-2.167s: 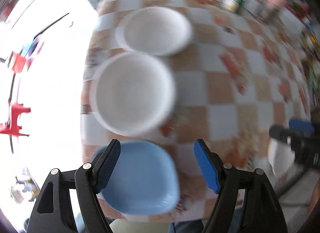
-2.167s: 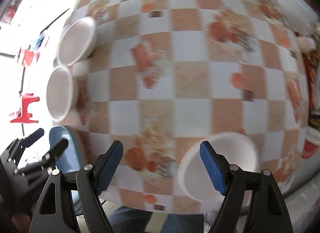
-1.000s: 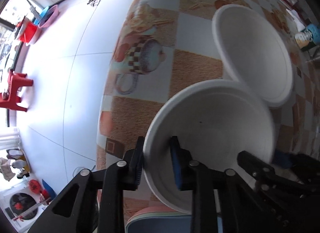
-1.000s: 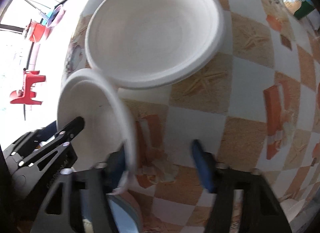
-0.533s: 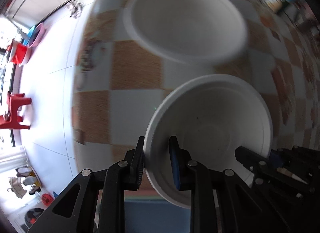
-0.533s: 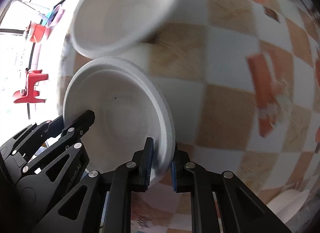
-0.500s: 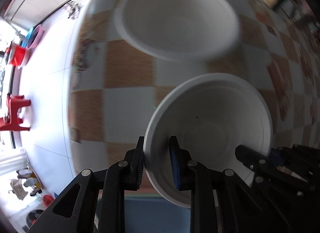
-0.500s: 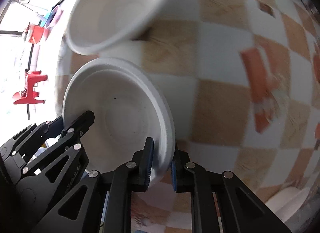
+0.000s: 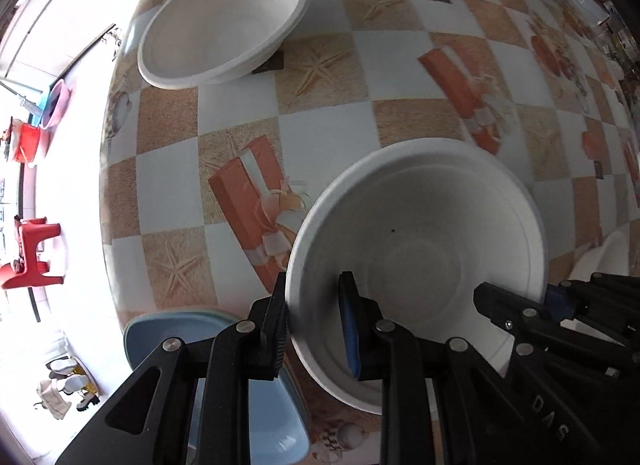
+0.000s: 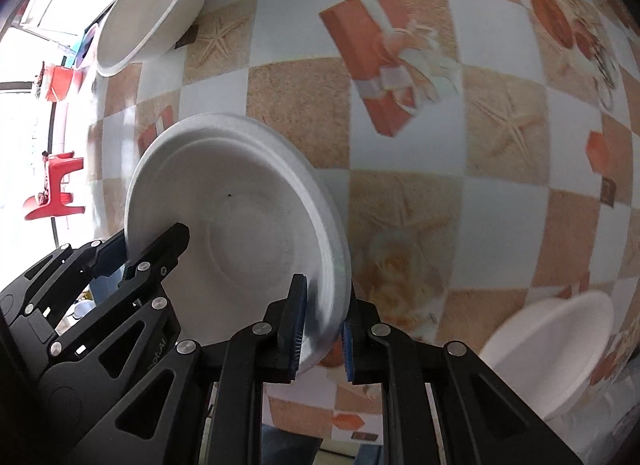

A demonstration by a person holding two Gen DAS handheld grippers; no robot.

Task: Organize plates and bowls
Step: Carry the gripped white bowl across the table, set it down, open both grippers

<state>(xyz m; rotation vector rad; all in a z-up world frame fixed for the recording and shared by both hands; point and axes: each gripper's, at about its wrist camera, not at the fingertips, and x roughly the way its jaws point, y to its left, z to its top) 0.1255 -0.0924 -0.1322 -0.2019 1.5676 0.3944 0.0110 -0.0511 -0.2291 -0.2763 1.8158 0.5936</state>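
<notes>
Right wrist view: small white bowl (image 10: 548,357) blurred, frame-cropped.

Held bowl (image 9: 420,233) showing plain white, one dark speck inside. Far bowl (image 9: 224,25) and right-edge bowl (image 10: 552,353) also reading white. Plate (image 9: 256,405) showing pale blue. Tablecloth (image 9: 400,65) displaying tan-and-white checks with starfish and orange gift-box prints. Gripper pads (image 9: 351,329) showing blue on black frames.
</notes>
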